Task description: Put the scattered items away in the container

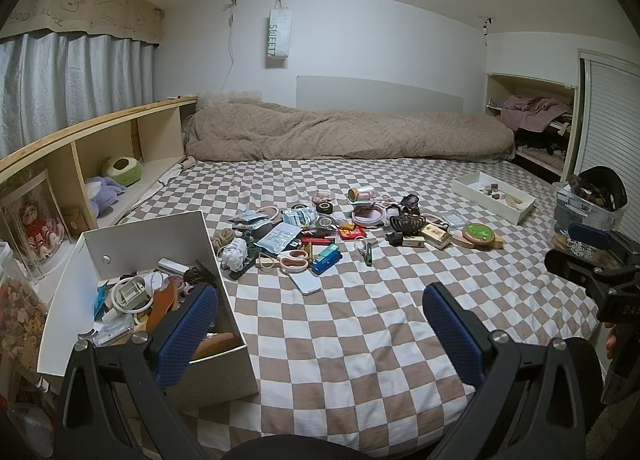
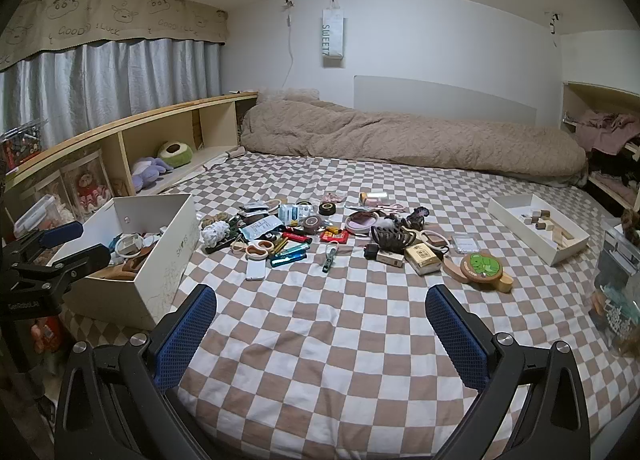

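Left gripper [image 1: 320,324] and right gripper [image 2: 320,324] tilt downward above the checkered bed [image 2: 340,340], fingers spread wide, holding nothing. Scattered items [image 2: 320,236] lie mid-bed; the white cardboard box [image 2: 168,260], part-filled, sits left.

1. A bedroom in a home: a bed [image 2: 360,340] under a brown-and-white checked sheet fills the room, with a rumpled beige duvet [image 2: 400,140] along the far wall.
2. Grey curtains [image 2: 120,80] hang at one side.
3. Soft toys [image 2: 150,170] sit in a low wooden shelf [image 2: 160,116].
4. Clothes [image 1: 532,110] fill an open closet.
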Demonstrator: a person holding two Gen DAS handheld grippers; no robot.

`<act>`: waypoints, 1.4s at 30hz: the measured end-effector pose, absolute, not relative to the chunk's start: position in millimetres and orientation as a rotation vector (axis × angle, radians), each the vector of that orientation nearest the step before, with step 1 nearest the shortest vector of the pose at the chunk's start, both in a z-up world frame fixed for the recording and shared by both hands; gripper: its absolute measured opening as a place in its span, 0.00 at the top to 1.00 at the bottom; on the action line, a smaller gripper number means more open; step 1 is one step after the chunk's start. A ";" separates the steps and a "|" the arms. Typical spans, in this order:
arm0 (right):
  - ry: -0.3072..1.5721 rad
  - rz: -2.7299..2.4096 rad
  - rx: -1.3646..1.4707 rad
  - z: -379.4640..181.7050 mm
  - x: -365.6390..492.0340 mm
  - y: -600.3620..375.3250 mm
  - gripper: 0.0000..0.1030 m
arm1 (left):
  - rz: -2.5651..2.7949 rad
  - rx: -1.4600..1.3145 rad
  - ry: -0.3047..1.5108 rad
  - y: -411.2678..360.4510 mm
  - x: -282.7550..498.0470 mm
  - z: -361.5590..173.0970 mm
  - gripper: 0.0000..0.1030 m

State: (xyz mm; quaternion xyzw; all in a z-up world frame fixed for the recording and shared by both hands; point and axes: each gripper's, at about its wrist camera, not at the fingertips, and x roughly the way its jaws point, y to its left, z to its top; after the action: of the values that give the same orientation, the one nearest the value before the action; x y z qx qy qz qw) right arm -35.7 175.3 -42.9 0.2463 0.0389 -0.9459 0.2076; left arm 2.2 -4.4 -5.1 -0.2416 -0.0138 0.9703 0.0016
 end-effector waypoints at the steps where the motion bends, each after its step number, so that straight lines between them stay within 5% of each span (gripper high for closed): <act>1: 0.108 -2.633 0.686 -43.1 -35.8 175.4 0.00 | 3.045 -0.758 -0.042 -4.4 2.4 -5.3 0.00; 42: 0.127 -2.592 0.880 -93.5 -98.3 161.8 0.00 | 2.949 -0.882 -0.098 -1.6 -57.9 -47.1 0.00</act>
State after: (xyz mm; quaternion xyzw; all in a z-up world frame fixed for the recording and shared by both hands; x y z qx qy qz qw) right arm -98.3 161.8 -93.5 0.3147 0.0454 -0.9269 0.1994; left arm -57.9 -1.6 -47.1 -0.2863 -0.0319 0.9571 0.0310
